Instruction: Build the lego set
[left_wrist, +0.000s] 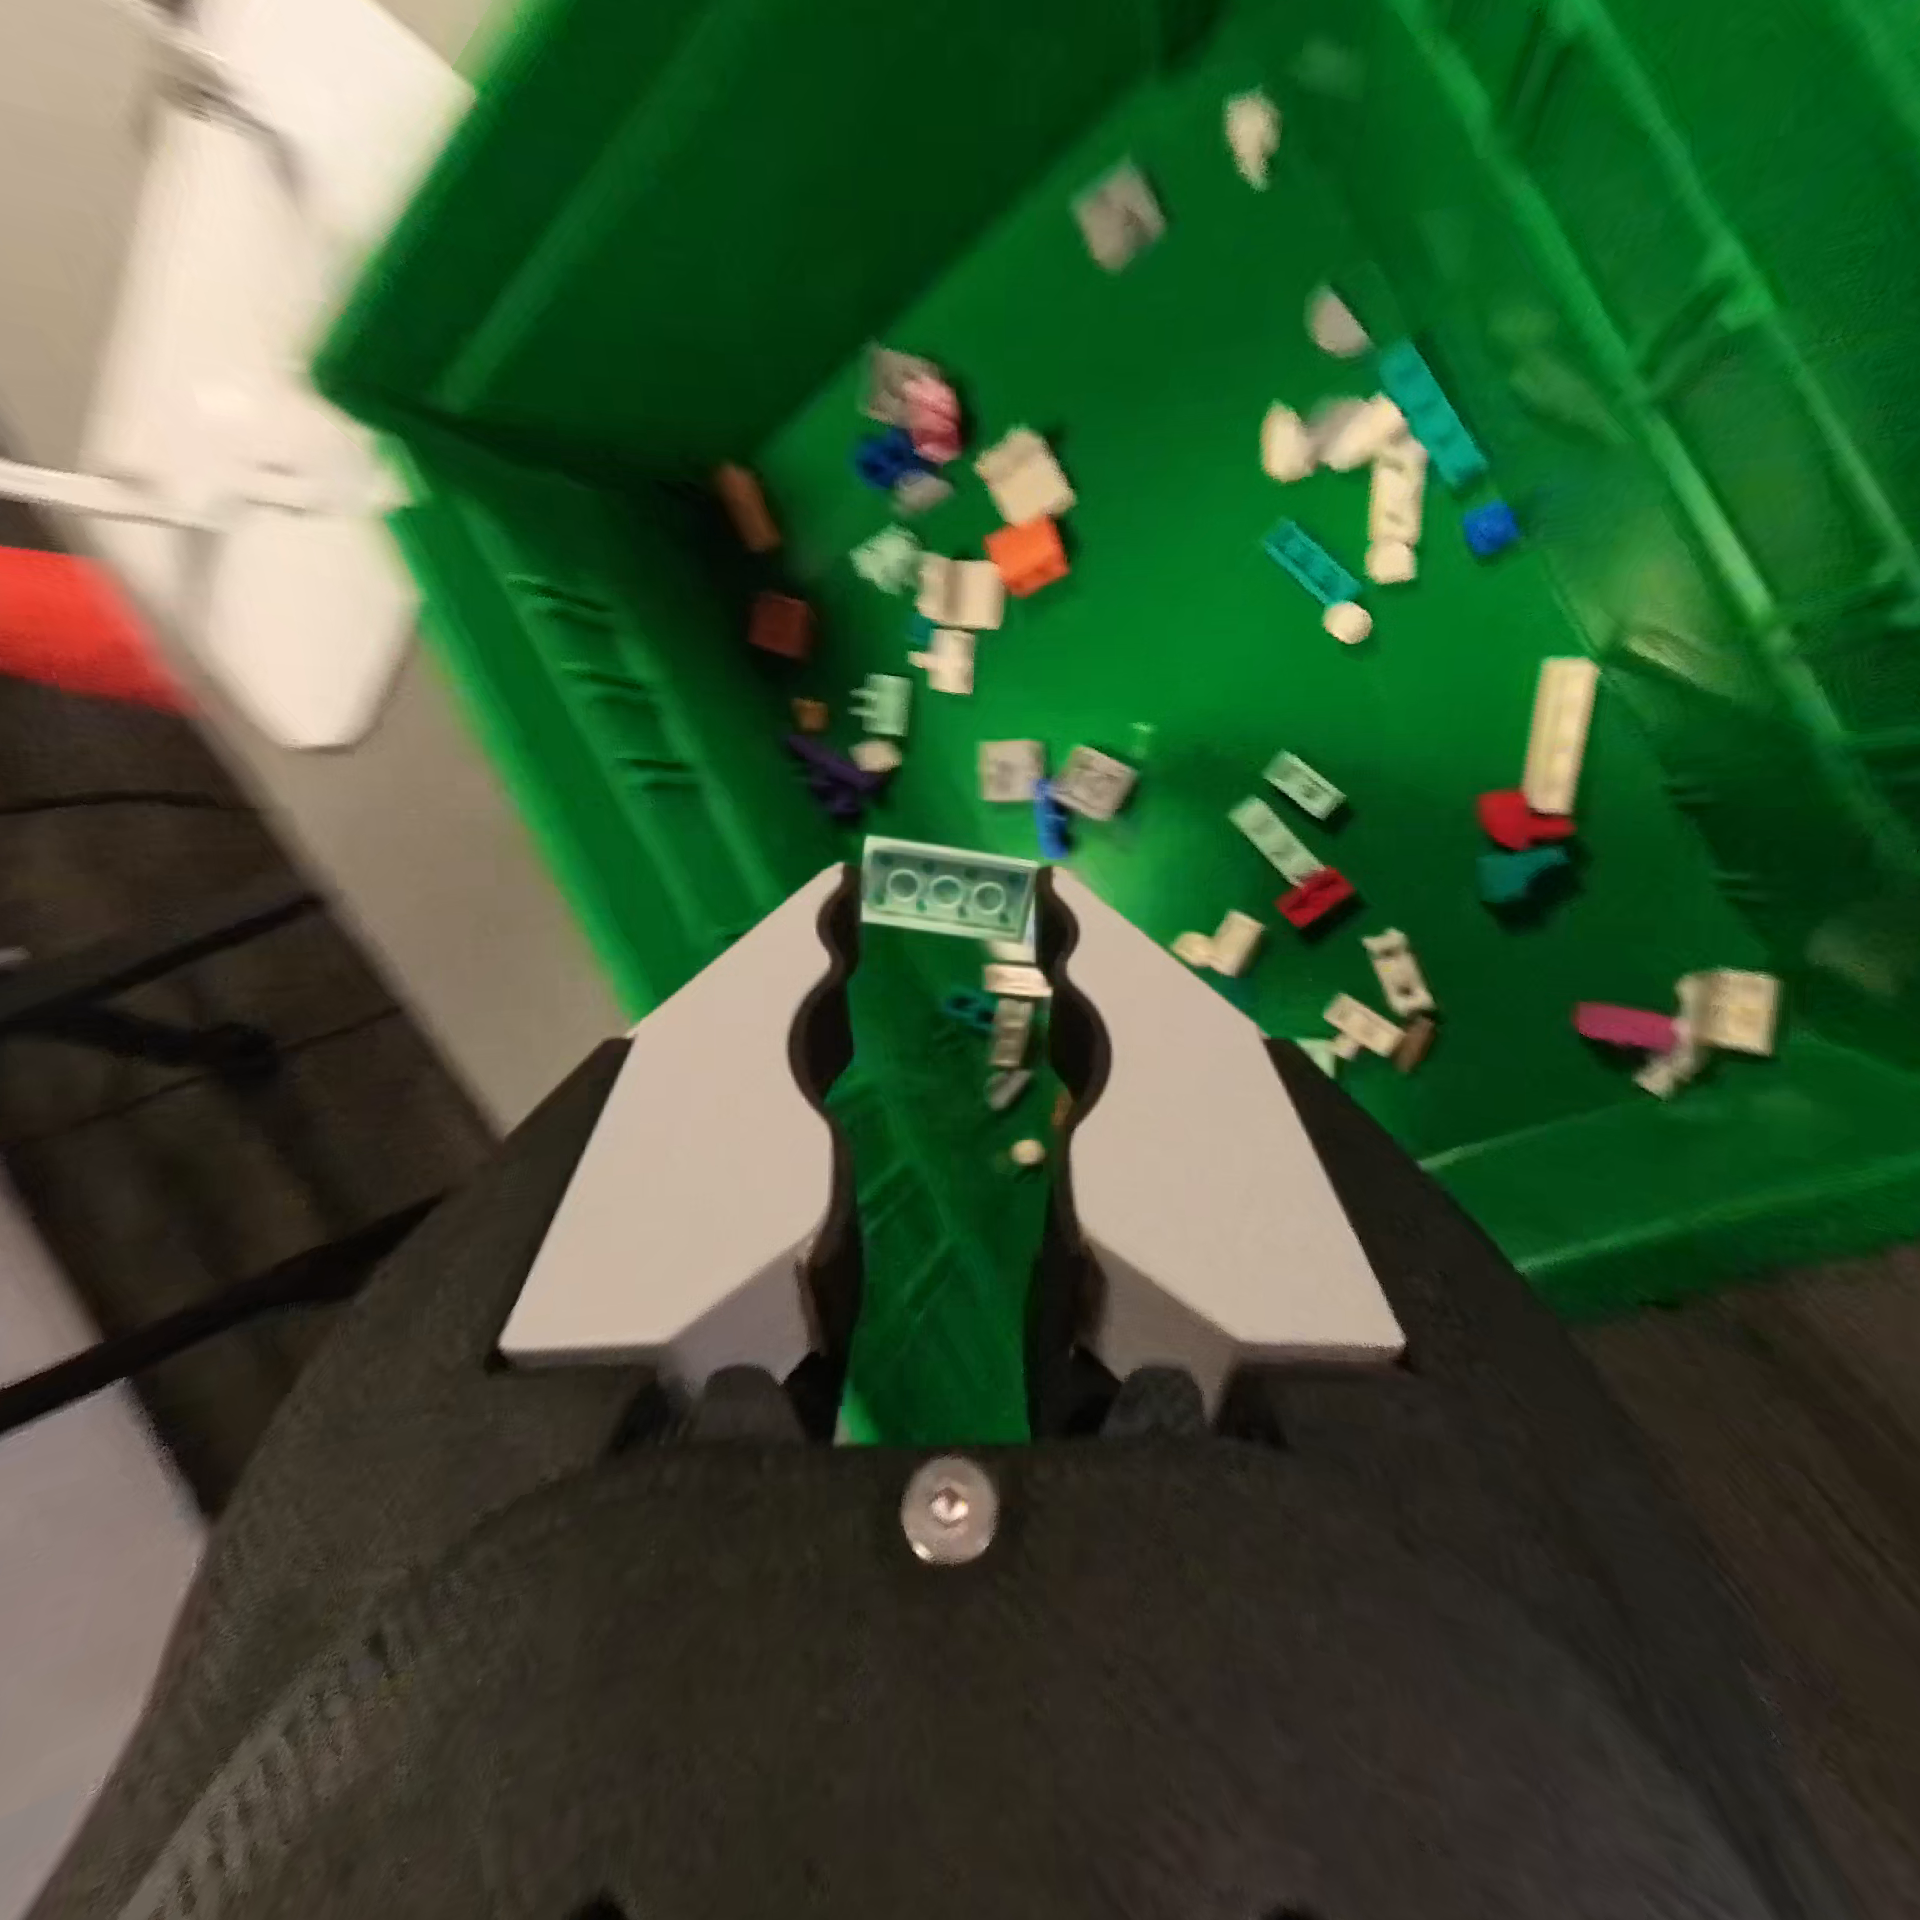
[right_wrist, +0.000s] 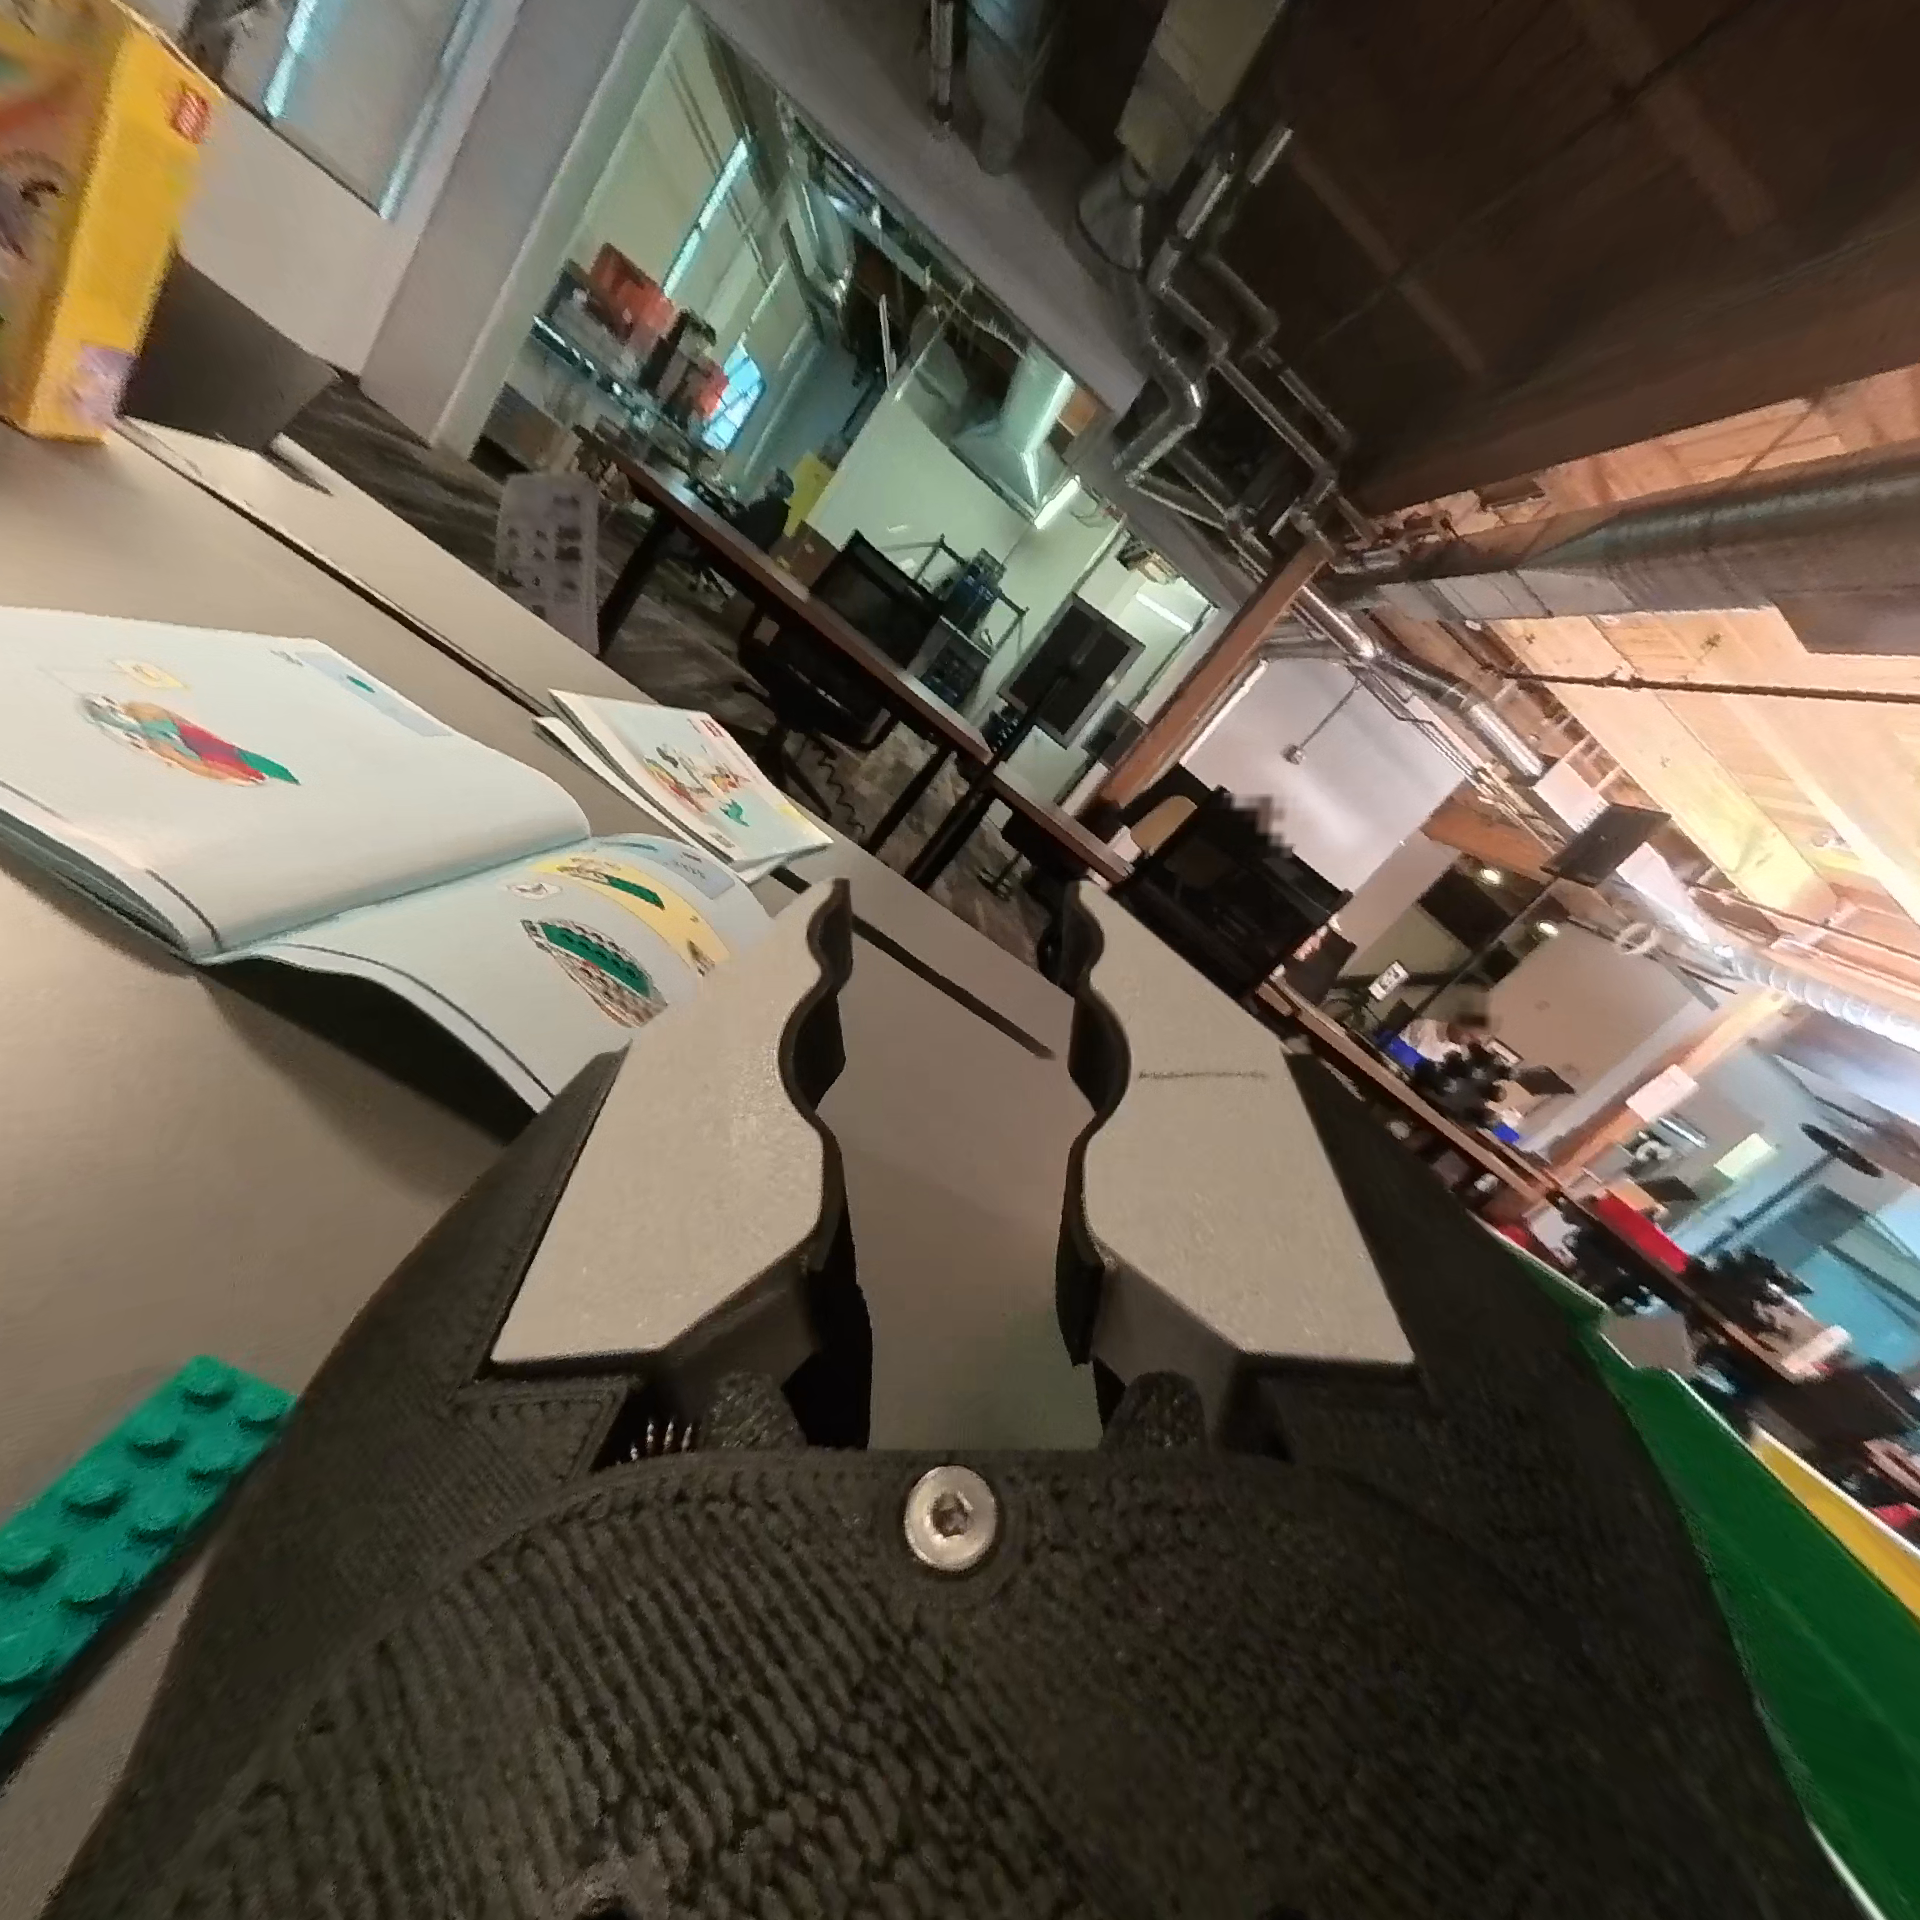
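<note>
right now the left tongs (left_wrist: 948, 906) pinch a pale green brick (left_wrist: 948, 894) crosswise above the green bin (left_wrist: 623, 260); right tongs (right_wrist: 951, 935) gape empty over the worktop (right_wrist: 156, 1143).

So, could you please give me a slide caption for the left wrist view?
Left gripper holds a pale green brick above a green bin of loose pieces.

The green bin (left_wrist: 582, 249) looked like glossy plastic, the grippers' black bodies ribbed and rough, the table (right_wrist: 125, 1122) smooth and matt, the booklet (right_wrist: 343, 831) paper
</note>
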